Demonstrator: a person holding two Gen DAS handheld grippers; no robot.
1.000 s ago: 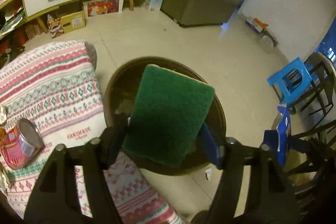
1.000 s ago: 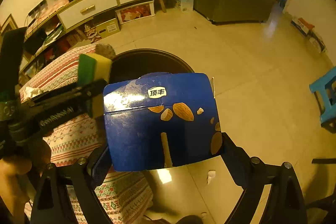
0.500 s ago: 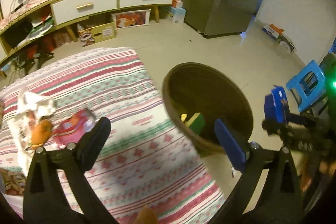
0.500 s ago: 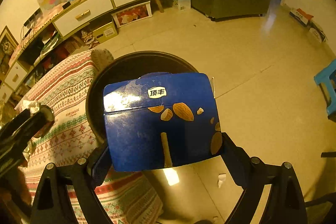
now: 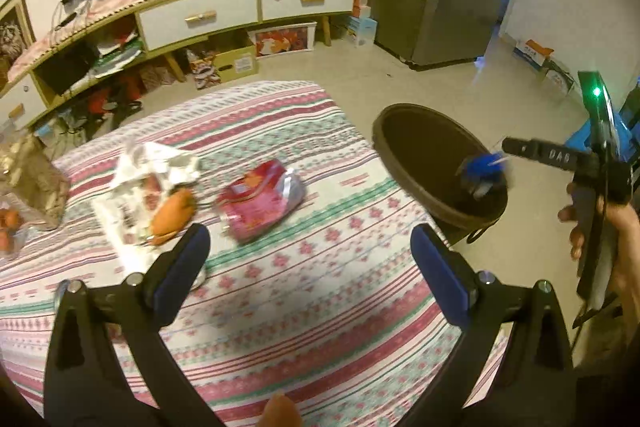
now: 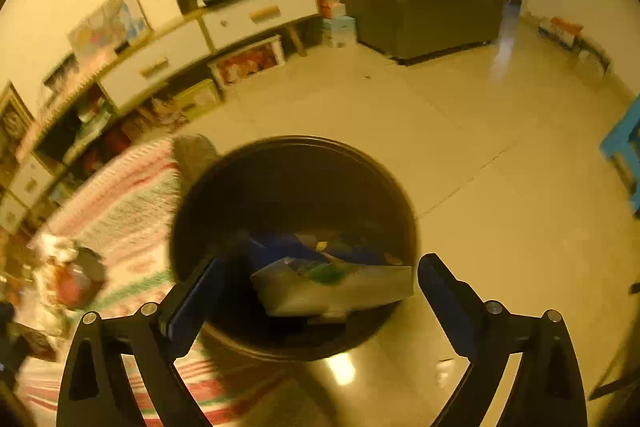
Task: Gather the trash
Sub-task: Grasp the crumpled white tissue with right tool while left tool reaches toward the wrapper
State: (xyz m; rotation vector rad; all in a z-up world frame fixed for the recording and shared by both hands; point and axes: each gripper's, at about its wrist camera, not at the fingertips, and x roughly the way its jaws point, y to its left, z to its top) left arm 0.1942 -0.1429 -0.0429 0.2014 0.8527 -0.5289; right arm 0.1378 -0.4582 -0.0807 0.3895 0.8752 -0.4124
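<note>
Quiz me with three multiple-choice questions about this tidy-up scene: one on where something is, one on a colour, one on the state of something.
1. Where is the blue carton?
A. On the table
B. At the mouth of the bin
C. On the floor

2. What colour is the snack bag on the tablecloth?
A. Red
B. Green
C. Black

3. How do the right gripper's jaws stand?
A. Shut on the carton
B. Open
C. Shut on nothing

Answers: B, the carton is over the dark bin; A, its wrapper is red; B, the jaws stand clear of the carton.
</note>
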